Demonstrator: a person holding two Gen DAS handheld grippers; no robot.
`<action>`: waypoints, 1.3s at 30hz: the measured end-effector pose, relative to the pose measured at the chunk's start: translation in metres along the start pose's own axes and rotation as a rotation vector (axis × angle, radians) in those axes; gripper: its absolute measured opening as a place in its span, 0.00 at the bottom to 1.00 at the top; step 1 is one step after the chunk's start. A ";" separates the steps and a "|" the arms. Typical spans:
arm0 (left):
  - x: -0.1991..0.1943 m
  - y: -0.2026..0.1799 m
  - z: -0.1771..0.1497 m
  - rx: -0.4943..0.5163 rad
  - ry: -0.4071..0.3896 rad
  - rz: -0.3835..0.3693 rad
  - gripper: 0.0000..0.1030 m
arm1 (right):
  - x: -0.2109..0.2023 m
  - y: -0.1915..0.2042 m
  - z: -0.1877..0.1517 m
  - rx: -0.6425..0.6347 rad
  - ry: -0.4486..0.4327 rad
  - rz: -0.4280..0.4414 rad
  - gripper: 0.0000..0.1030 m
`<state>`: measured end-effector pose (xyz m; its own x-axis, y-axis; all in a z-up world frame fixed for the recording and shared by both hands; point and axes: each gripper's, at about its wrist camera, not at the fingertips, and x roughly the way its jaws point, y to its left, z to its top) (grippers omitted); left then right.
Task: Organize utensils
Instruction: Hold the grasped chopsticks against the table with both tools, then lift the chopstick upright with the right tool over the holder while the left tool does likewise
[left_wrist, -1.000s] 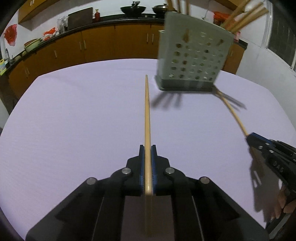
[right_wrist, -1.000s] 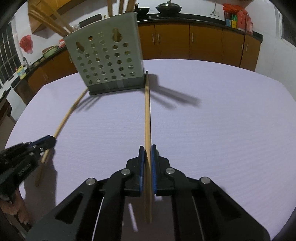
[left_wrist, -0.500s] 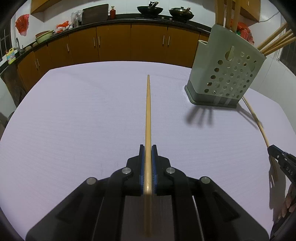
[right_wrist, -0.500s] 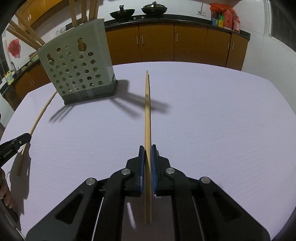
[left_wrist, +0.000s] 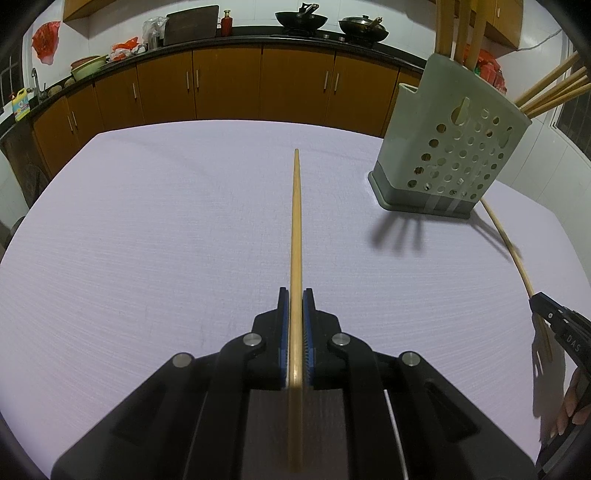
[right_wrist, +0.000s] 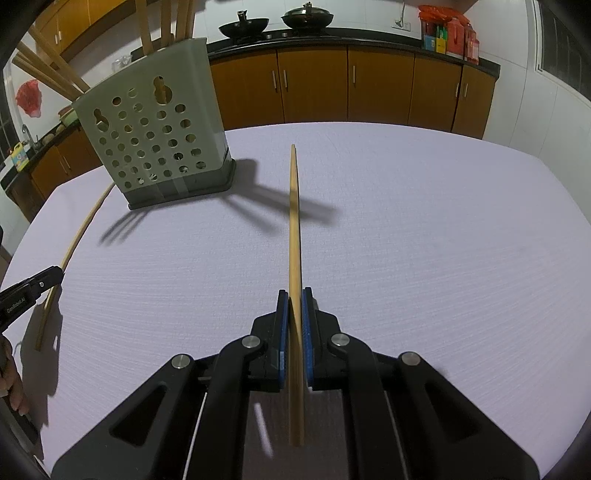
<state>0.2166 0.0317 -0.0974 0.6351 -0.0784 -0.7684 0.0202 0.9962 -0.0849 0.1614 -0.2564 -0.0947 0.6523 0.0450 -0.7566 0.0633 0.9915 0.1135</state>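
Observation:
My left gripper is shut on a wooden chopstick that points forward above the table. My right gripper is shut on another wooden chopstick, also pointing forward. A grey-green perforated utensil holder stands on the table, to the right in the left wrist view and to the left in the right wrist view. Several chopsticks stick out of its top. The other gripper's chopstick shows at the right edge of the left wrist view and at the left edge of the right wrist view.
The table wears a pale lilac cloth. Brown kitchen cabinets and a dark counter with woks run behind it. A white wall lies to the right in the right wrist view.
Both grippers have drawn back and swung away from the holder, each still holding its chopstick. The holder has shifted toward the outer side of each view.

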 end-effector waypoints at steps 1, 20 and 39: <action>0.000 0.000 0.000 -0.001 0.000 -0.001 0.09 | 0.000 0.000 0.000 0.000 0.000 0.000 0.08; 0.002 -0.001 0.001 -0.006 0.001 -0.008 0.09 | 0.000 0.000 0.000 0.001 0.000 -0.001 0.08; -0.008 -0.007 -0.012 0.074 0.009 0.012 0.08 | -0.005 -0.003 -0.005 -0.007 0.001 0.017 0.08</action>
<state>0.2017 0.0250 -0.0981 0.6291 -0.0664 -0.7745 0.0701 0.9971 -0.0286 0.1542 -0.2587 -0.0951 0.6526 0.0616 -0.7552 0.0472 0.9914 0.1217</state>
